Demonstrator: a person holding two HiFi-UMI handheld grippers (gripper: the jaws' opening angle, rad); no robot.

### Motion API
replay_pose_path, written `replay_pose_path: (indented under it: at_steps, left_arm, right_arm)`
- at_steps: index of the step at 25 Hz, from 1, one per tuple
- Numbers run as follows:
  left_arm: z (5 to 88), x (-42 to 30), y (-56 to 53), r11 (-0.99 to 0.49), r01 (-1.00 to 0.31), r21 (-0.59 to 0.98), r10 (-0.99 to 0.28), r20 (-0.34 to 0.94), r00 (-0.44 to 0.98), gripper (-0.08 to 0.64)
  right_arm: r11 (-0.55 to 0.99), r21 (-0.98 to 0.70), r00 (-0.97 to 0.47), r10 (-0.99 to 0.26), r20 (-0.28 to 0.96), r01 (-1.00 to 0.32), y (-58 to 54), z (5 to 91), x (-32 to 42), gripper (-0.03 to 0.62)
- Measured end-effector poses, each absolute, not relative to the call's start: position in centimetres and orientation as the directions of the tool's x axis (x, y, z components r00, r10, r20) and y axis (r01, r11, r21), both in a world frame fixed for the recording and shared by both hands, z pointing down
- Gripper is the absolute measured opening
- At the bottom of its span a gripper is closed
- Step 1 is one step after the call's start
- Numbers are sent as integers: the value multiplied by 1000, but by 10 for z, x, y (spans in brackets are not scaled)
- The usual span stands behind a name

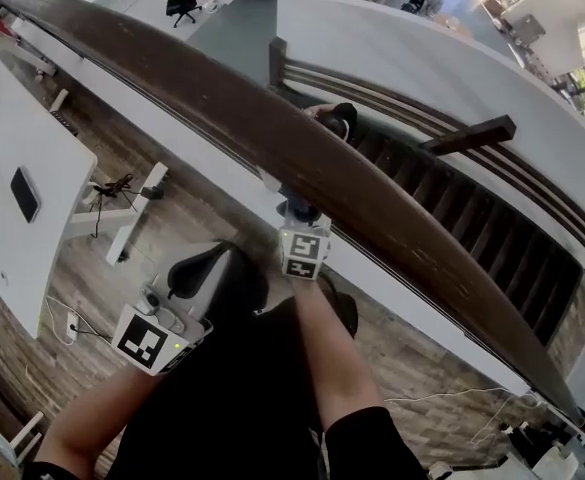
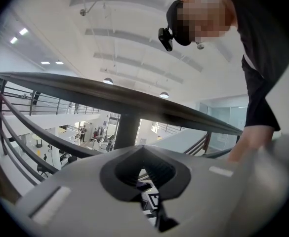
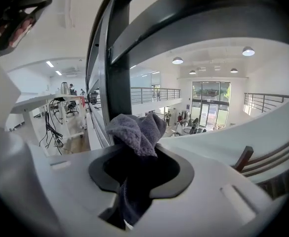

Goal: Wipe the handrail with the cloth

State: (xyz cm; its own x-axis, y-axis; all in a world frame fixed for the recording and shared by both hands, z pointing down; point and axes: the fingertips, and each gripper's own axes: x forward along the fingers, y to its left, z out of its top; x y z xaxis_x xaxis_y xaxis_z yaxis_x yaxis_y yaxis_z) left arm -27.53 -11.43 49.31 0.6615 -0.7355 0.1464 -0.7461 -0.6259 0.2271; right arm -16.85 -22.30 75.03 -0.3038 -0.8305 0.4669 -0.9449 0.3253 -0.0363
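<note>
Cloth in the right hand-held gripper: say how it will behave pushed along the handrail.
The cloth bunches in soft folds, so it is probably floppy and will conform to the handrail. Its fuzzy pile likely drags rather than slips. Small bundle, probably light.

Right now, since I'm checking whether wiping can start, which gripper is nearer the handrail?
Right. The right gripper, holding the cloth, sits just below the handrail's near edge. The left gripper is lower and farther back, close to the person's body.
</note>
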Motion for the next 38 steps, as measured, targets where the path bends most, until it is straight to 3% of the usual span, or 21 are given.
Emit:
replay_pose_path:
  at_steps: [6, 11, 38]
  left_arm:
    - [501, -278, -111, -595, -763, 252, -754, 155, 639, -2]
    - [499, -287, -109, -576, -779, 249, -761, 186, 622, -2]
    - [481, -238, -83, -637, -722, 272, -698, 193, 689, -2]
  right_arm:
    - [347, 27, -276, -790, 548, -938, -220, 759, -170, 101]
    - [259, -27, -225, -778, 586, -965, -217, 762, -153, 101]
    - [145, 6, -114, -800, 589, -989, -165, 763, -44, 104]
